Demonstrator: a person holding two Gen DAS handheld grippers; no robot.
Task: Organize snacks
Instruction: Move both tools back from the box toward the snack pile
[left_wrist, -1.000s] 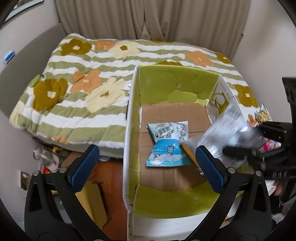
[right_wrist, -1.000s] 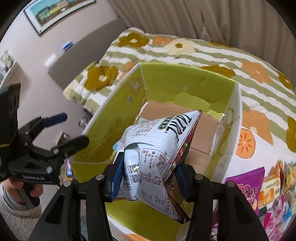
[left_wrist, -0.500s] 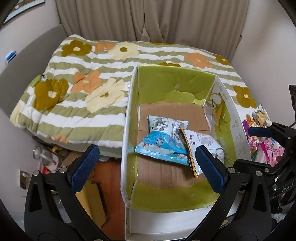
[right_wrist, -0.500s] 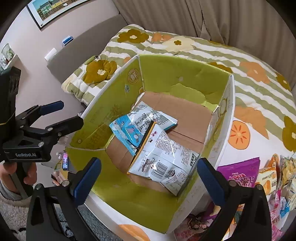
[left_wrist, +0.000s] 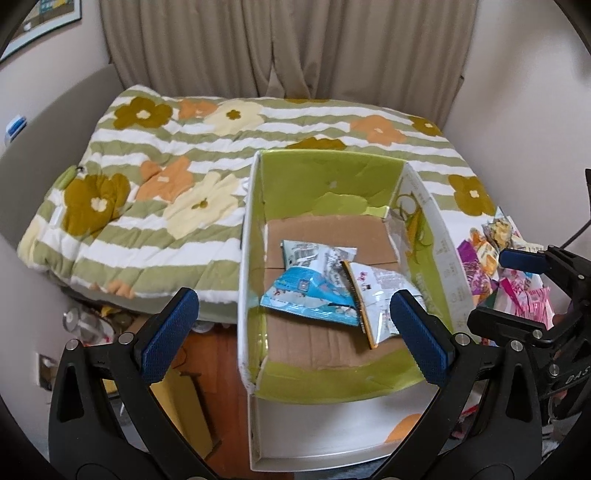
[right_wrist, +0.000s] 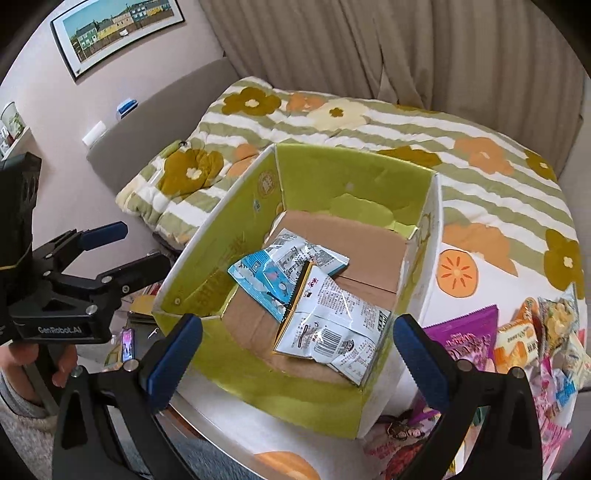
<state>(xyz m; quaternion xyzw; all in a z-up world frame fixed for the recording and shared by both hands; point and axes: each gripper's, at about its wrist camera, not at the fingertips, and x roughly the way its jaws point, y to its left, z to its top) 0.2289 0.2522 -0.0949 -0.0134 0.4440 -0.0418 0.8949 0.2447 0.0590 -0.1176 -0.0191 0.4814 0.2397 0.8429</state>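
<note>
An open green-lined cardboard box (left_wrist: 436, 251) (right_wrist: 218, 258) sits on the bed. Inside lie a blue snack bag (left_wrist: 306, 295) (right_wrist: 266, 277) and a white snack bag (left_wrist: 380, 295) (right_wrist: 332, 317) partly overlapping it. My left gripper (left_wrist: 295, 332) is open and empty, above the box's near left corner. My right gripper (right_wrist: 295, 354) is open and empty, above the box's near side. Each gripper also shows in the other's view, the right gripper (left_wrist: 517, 291) at the right and the left gripper (right_wrist: 118, 247) at the left.
A pile of loose snack packets (left_wrist: 498, 258) (right_wrist: 535, 339) lies on the bed right of the box, including a purple bag (right_wrist: 469, 339). A flowered green-striped quilt (left_wrist: 166, 184) covers the bed. Curtains hang behind. Clutter lies on the wooden floor (left_wrist: 207, 354) at the left.
My right gripper let go of the white snack bag, which now lies in the box on the blue bag. The right gripper opened and drew back. The left gripper stayed open.
</note>
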